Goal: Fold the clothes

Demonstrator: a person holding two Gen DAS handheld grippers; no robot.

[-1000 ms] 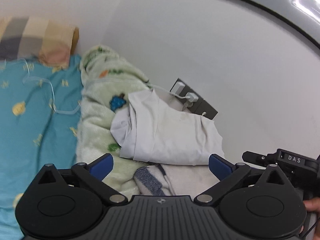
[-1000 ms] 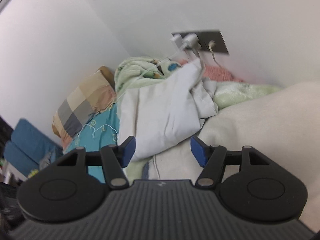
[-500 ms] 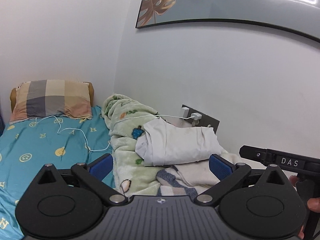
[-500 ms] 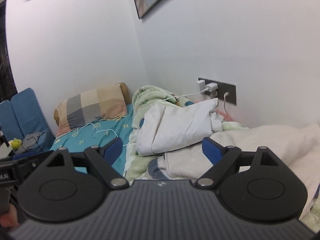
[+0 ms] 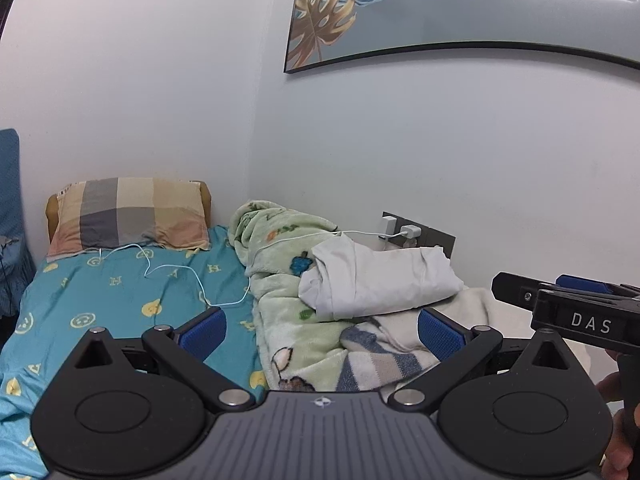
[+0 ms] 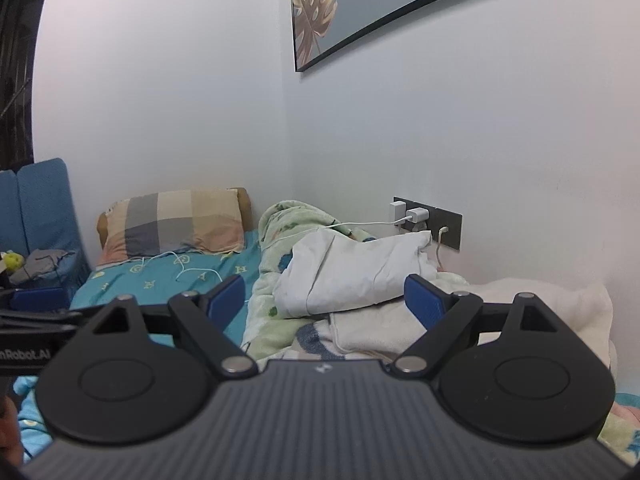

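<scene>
1 checked fabric pillow [image 5: 128,212] | 1 bundled white cloth garment [image 5: 380,276] | 1 pale green fleece blanket [image 5: 280,280] | 1 cream striped towel [image 6: 400,328] | 2 white plug-in chargers [image 6: 416,215] | 1 framed leaf picture [image 5: 400,12]

The garment [image 5: 380,280] is showing as smooth, matt white cloth, lying on a fuzzy green fleece blanket [image 5: 280,304]. The sheet [image 5: 120,292] is looking like thin printed cotton. The left gripper [image 5: 322,330] is showing matt black plastic, textured blue pads [image 5: 438,332] and shiny metal pivots. The picture [image 5: 460,8] is reflecting glossily.
</scene>
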